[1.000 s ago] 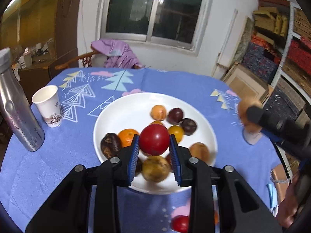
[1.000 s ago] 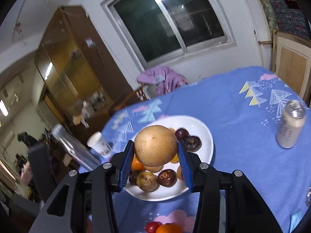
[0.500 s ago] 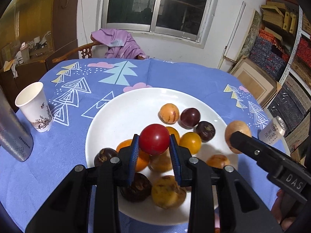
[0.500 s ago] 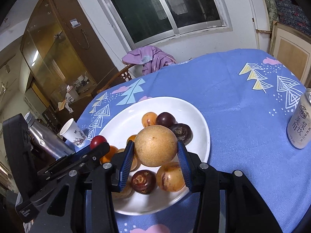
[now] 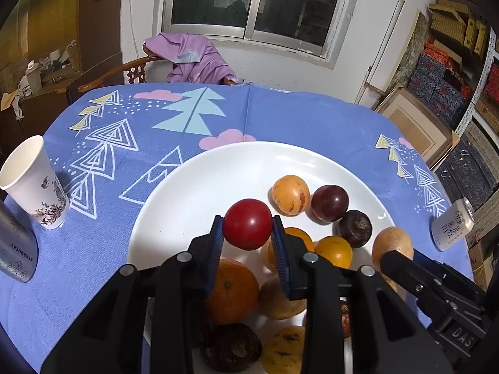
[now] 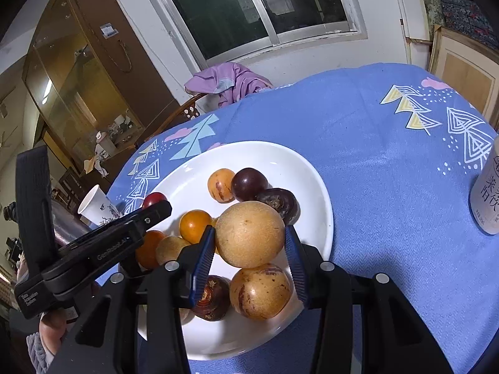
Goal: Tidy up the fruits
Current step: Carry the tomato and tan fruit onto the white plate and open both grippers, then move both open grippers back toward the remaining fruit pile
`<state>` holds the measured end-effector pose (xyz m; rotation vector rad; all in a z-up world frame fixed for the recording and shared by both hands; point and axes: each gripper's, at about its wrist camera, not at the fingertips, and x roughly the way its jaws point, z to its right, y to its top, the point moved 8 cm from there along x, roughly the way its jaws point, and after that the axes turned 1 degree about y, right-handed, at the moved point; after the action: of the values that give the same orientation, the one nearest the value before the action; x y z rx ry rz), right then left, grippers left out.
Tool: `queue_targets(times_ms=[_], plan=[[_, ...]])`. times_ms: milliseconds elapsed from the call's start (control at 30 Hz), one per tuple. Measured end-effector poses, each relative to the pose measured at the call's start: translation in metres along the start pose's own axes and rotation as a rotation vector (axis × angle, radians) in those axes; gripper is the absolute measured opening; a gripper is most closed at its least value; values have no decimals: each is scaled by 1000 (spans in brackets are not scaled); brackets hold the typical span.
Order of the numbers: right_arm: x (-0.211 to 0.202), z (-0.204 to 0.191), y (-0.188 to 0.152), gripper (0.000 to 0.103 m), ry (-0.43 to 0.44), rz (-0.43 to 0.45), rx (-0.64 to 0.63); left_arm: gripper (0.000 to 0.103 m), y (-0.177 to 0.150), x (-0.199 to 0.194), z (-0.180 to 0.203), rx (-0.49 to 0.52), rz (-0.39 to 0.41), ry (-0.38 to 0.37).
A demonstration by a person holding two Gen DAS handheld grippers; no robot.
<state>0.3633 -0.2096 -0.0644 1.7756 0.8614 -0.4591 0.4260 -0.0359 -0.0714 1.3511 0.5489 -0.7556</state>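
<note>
A white plate (image 5: 202,187) (image 6: 305,168) on the blue tablecloth holds several fruits: oranges, dark purple ones and yellow-brown ones. My left gripper (image 5: 248,233) is shut on a small red fruit (image 5: 247,223) and hangs over the plate's middle. My right gripper (image 6: 249,246) is shut on a big tan round fruit (image 6: 249,238), held above the plate's near right part. In the left wrist view the tan fruit (image 5: 391,243) shows at the right rim, and in the right wrist view the red fruit (image 6: 154,199) peeps over the left gripper's finger.
A paper cup (image 5: 31,184) and a steel bottle (image 5: 15,249) stand left of the plate. A drink can (image 5: 452,227) (image 6: 488,193) stands to its right. A chair with purple cloth (image 5: 193,56) is behind the table; shelves with boxes (image 5: 461,46) lie at right.
Both grippers have come forward and down over the plate, each still holding its fruit. The plate and its fruits look larger and nearer now.
</note>
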Motion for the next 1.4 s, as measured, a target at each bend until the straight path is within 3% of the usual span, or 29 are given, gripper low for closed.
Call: queue_targets(times_ms=[367,433,533,600,767,900,1000,1067,1167,1267,1400], plan=[[3,1,-2,49,-4,6,-4,32,-4,9,-2,21,-1,33],[-1,1,1,51,9,22,5,40,-4,7,0,24,7,31],[-11,-2,8,51,13,58,5,42,-2,-2,0,24,31,35],[-20,-3,13,51,15,87,12,46,3,-16,-3,-1,66,26],[-53,-24,21,54,67,133,-1,66,3,-74,-4,-28,188,24],[-90,-45,10,61,118,158,-25,66,-28,-113,3,69,218,110],[-118,-48,-14,65,118,173,-51,71,-60,-138,1,75,224,117],[-132,-40,-32,68,106,181,-48,76,-88,-154,-4,59,223,120],[-150,-13,-69,72,46,210,-36,92,-129,-174,-13,19,246,140],[-153,16,-103,75,-28,194,-7,92,-161,-186,-18,36,243,170],[-147,30,-118,82,-10,157,67,98,-179,-195,-22,40,250,208]])
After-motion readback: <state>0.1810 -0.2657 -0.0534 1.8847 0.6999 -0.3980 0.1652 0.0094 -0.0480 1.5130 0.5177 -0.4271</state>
